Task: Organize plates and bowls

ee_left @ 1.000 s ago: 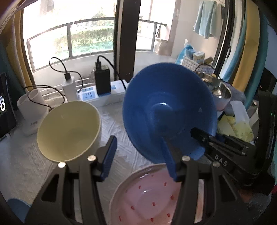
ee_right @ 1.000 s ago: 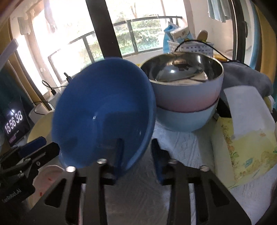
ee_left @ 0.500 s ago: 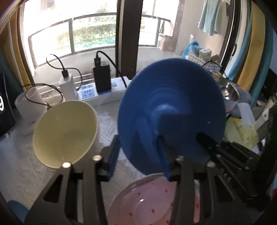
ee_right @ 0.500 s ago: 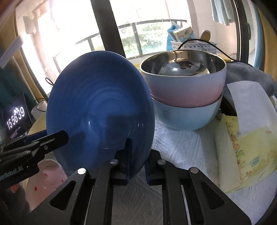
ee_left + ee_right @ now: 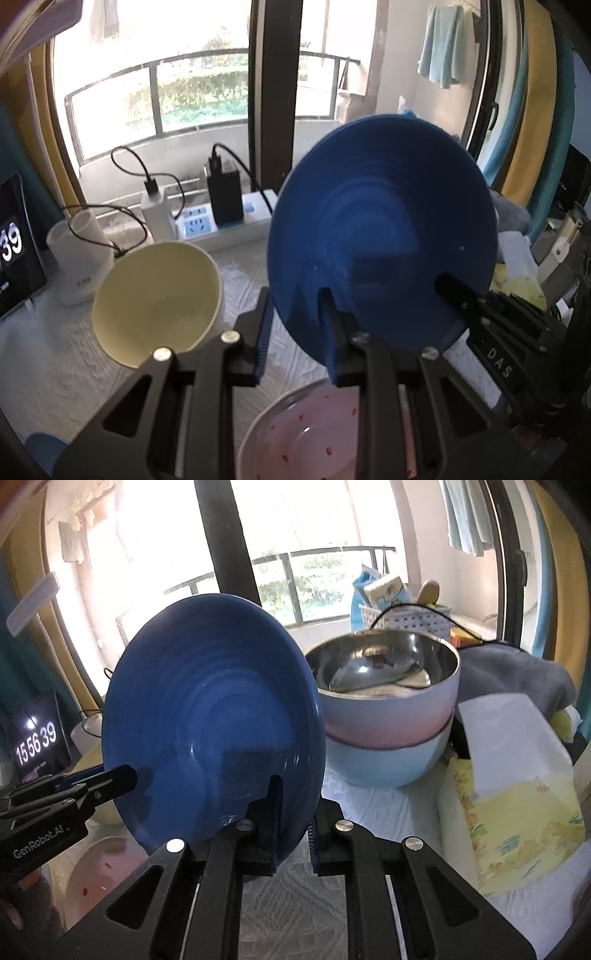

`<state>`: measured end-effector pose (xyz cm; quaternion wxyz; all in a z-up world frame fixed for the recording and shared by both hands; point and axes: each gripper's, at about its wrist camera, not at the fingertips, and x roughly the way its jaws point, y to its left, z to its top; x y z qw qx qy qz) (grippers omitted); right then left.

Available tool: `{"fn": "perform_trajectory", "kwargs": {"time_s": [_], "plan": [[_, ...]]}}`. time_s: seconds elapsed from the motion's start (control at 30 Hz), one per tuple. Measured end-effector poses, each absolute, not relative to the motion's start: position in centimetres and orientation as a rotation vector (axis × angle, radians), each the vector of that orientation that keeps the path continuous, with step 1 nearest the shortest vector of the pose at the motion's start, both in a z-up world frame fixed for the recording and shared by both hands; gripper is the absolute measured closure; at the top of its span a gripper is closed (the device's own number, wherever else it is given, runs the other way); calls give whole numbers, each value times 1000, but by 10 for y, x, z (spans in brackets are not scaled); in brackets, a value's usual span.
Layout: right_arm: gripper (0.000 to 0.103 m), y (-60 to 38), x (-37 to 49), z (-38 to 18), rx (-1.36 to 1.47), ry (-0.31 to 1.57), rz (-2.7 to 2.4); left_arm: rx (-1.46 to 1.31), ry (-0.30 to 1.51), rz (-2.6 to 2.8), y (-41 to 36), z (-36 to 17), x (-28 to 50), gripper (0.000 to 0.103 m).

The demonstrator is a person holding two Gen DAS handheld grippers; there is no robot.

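Observation:
A dark blue plate [image 5: 380, 229] stands nearly on edge above the white cloth. My right gripper [image 5: 295, 805] is shut on its lower rim, one finger across the glossy face [image 5: 207, 720] and the other behind. My left gripper [image 5: 295, 295] straddles the rim from the opposite side. Its jaws are closing, and a gap still shows beside the left finger [image 5: 264, 332]. In the right wrist view the left gripper [image 5: 110, 775] reaches the plate's left edge. Below sit a cream bowl [image 5: 155, 295] and a pink red-dotted bowl [image 5: 314, 435].
A pink steel-lined bowl nested in a light blue one [image 5: 388, 720] stands behind the plate on the right. A power strip with chargers [image 5: 221, 225], a white cup [image 5: 79, 258] and a clock display [image 5: 37, 738] line the window side. A tissue pack [image 5: 517, 794] lies right.
The blue plate has tipped up more on edge and risen a little. My left jaws have narrowed around its rim. The right jaws have closed onto it.

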<state>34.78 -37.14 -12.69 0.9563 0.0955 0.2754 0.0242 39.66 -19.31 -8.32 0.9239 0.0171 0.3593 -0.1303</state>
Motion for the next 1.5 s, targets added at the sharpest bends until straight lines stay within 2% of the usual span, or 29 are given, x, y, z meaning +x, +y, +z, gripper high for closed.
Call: {"fn": "perform_trajectory", "kwargs": {"time_s": [0.53, 1.5], "plan": [[91, -371, 312, -78, 171, 470, 46, 31, 626, -296, -188, -45, 365, 78], [89, -338, 250, -63, 211, 542, 105, 6, 611, -312, -146, -34, 295, 78]]}}
